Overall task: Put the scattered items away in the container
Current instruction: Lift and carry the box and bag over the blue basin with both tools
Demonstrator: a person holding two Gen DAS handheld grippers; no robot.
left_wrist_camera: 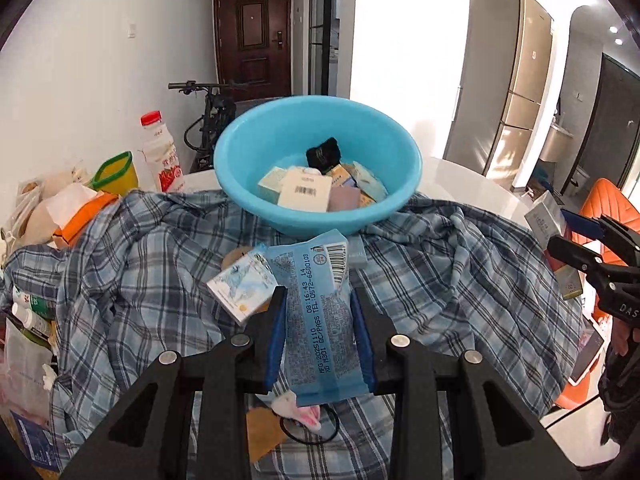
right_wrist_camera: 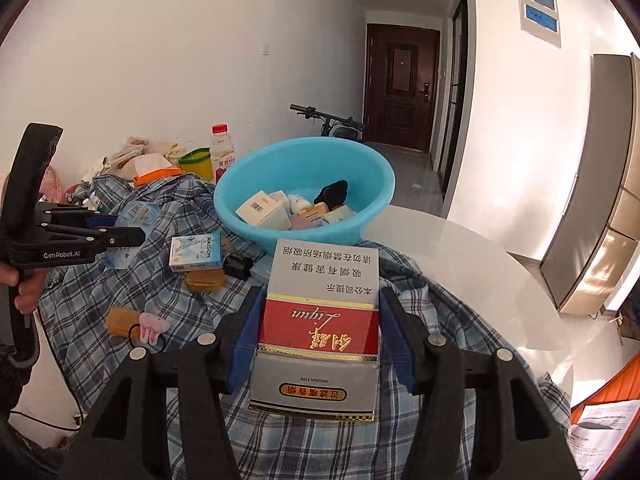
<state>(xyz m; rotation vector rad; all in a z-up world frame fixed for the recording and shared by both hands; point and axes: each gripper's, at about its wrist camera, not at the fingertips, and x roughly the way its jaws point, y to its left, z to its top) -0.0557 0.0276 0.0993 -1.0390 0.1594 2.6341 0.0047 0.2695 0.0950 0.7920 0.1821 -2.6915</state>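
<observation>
Clamping blue packet [left_wrist_camera: 320, 316] in left tool [left_wrist_camera: 320, 300]; right tool [right_wrist_camera: 320, 300] grips cig box [right_wrist_camera: 320, 328], basin [left_wrist_camera: 256, 148] ahead.

My left tool [left_wrist_camera: 320, 300] clamps a blue tissue packet [left_wrist_camera: 326, 316] above the plaid shirt [left_wrist_camera: 140, 280] covering the table [left_wrist_camera: 472, 184]. Ahead sits the blue basin [left_wrist_camera: 316, 152], holding small boxes. My right tool [left_wrist_camera: 576, 240] grips a box at the right edge.

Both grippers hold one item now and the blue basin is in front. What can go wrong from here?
1. The left gripper pinches a soft blue packet by its sides; it may buckle and slip out.
2. The blue basin sits on a rumpled plaid shirt, so a bump on its rim might tip it.
3. The right gripper holds a red and silver box close by; both grippers may collide over the basin.
</observation>
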